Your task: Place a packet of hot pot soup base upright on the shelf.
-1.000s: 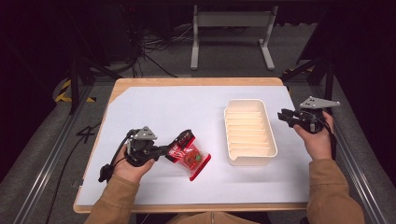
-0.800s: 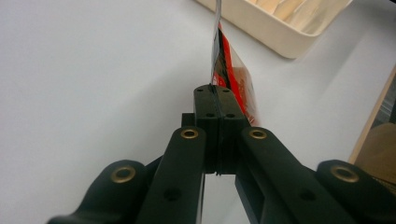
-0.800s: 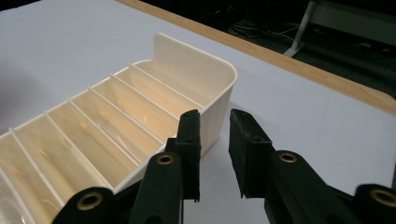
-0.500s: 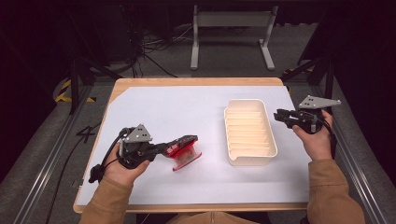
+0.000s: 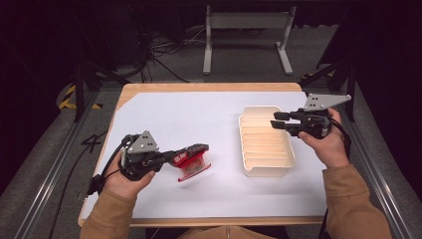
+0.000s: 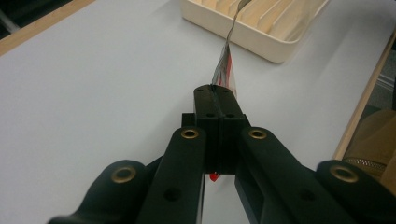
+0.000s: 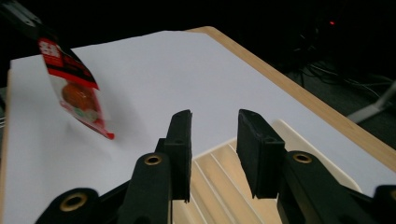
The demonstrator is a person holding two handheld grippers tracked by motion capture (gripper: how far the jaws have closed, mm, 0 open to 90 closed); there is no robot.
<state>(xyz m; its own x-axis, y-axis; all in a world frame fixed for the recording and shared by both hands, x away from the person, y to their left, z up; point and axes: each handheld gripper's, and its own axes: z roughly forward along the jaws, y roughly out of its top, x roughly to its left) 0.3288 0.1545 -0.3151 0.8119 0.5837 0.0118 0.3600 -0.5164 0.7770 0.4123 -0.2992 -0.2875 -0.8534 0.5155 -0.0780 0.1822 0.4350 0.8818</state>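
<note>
Left tongs (image 5: 186, 154) clamped on a red snack packet (image 5: 193, 162), lifted clear of the worktop (image 5: 199, 114) at near left. Right tongs (image 5: 278, 122) apart, just been widening, nothing between, above the ridged cream tray (image 5: 266, 149) at right.

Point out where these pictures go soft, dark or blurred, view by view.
High view: the room around the table is nearly black. Left gripper view: the near jaws are soft, and the red packet shows edge-on. Right gripper view: the packet is smeared, the background dark, the tray slightly soft.
</note>
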